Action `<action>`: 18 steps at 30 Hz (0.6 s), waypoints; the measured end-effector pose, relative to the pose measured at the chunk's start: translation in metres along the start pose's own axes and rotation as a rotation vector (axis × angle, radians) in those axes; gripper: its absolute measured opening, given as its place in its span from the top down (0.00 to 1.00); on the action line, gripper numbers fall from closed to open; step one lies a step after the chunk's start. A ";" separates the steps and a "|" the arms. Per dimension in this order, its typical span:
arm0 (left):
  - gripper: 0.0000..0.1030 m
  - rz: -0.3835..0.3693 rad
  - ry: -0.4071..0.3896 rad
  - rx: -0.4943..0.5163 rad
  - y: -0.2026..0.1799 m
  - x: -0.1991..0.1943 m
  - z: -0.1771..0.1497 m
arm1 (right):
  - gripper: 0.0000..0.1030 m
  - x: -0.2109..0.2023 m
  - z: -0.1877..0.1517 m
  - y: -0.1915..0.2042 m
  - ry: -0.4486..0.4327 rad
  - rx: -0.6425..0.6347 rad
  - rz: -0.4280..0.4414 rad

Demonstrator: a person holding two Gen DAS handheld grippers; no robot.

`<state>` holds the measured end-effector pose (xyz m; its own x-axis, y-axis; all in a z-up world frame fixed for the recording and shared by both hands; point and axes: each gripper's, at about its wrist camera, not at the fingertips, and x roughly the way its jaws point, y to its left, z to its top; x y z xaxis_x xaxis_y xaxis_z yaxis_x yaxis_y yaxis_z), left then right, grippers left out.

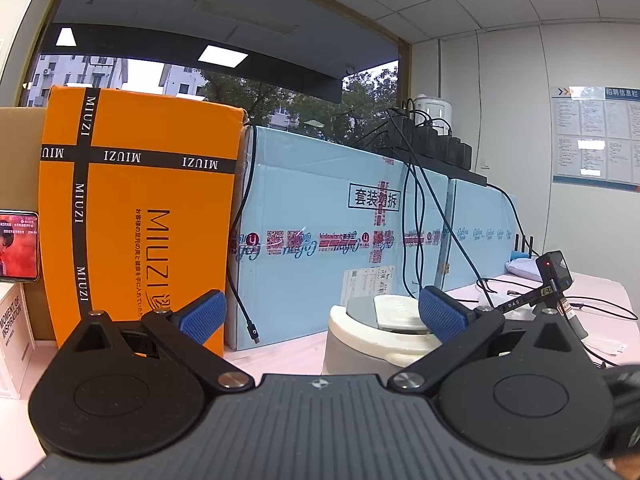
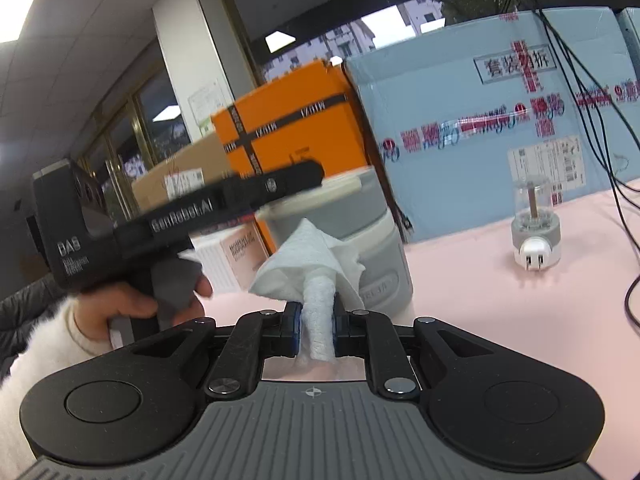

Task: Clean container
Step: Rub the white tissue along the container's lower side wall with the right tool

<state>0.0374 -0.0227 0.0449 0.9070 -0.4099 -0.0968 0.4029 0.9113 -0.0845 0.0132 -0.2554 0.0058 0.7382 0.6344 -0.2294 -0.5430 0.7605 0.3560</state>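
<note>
Container [image 2: 360,248] upright on pink worktop [image 2: 500,300], lid on, near orange box [image 1: 140,208]. My left gripper [image 1: 322,314] wide, one pad at lid edge, steadying, no clamp seen. Right gripper [image 2: 317,322] pinching rolled tissue [image 2: 316,268] just short of container wall. I judge wiping barely started; body, lid left.

Container [image 2: 372,240] smooth matt plastic; paper towel [image 2: 316,264] textured (embossed); table [image 2: 500,312] smooth pink.

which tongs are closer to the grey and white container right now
Left. The left tongs stand open, with one blue pad over the container lid. The right tongs sit just short of its side, shut on a white paper towel.
</note>
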 end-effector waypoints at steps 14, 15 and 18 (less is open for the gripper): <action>0.00 0.010 -0.002 -0.004 0.001 0.000 0.000 | 0.88 -0.001 0.008 0.000 -0.053 -0.002 -0.008; 0.00 0.009 -0.002 -0.004 0.001 0.000 0.000 | 0.88 0.000 0.006 -0.001 -0.043 -0.002 -0.012; 0.00 0.008 -0.002 -0.001 0.000 -0.001 0.000 | 0.88 0.001 0.002 -0.002 -0.016 -0.003 -0.022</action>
<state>0.0368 -0.0222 0.0454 0.9103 -0.4028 -0.0954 0.3957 0.9145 -0.0845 0.0157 -0.2565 0.0066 0.7562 0.6155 -0.2220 -0.5279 0.7744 0.3488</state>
